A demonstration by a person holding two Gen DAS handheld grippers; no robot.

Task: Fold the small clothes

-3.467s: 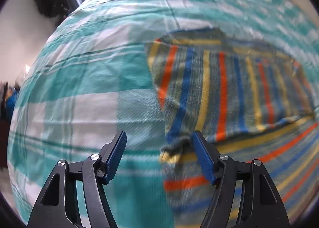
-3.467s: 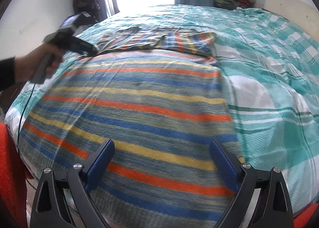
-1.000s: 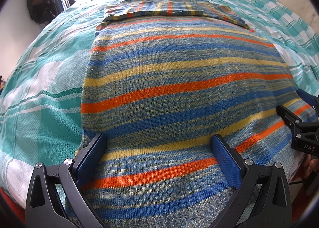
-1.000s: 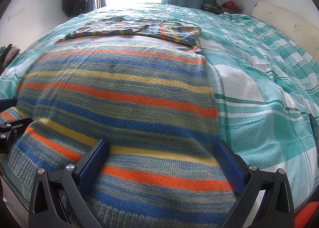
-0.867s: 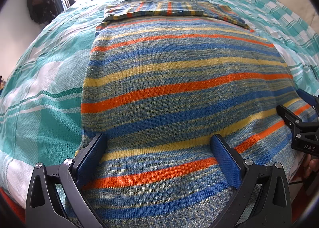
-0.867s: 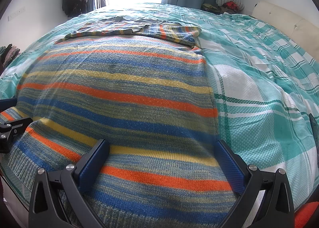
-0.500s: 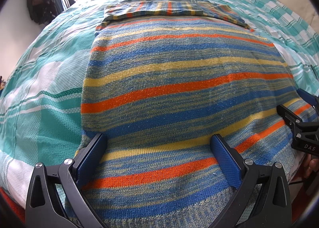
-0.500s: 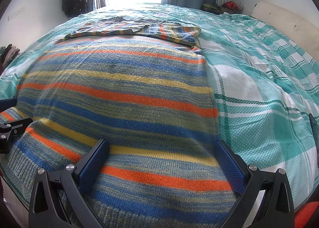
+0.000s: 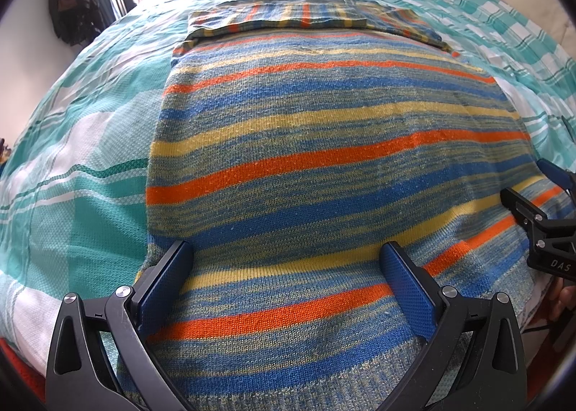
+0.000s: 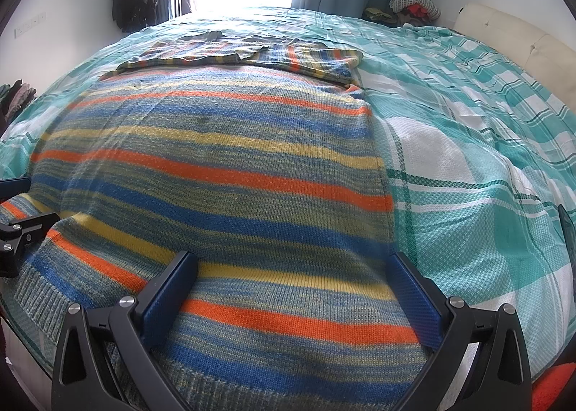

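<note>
Bedroom, daylight from the far window; the bed (image 10: 468, 144) carries a teal-and-white checked cover. The striped sweater (image 9: 324, 144) lies flat across the bed's near half, sleeves already folded in over its far end, hem nearest the cameras. Left tool (image 9: 288, 267) and right tool (image 10: 295, 278) each stand wide apart, holding nothing, poised over the two hem corners, judged ready to lift the hem forward.

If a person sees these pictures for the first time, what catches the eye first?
The knitted sweater with orange, blue and yellow stripes lies flat on the teal-and-white checked bedcover, its sleeves folded across the far end. Both open grippers, left and right, sit over its near hem.
</note>
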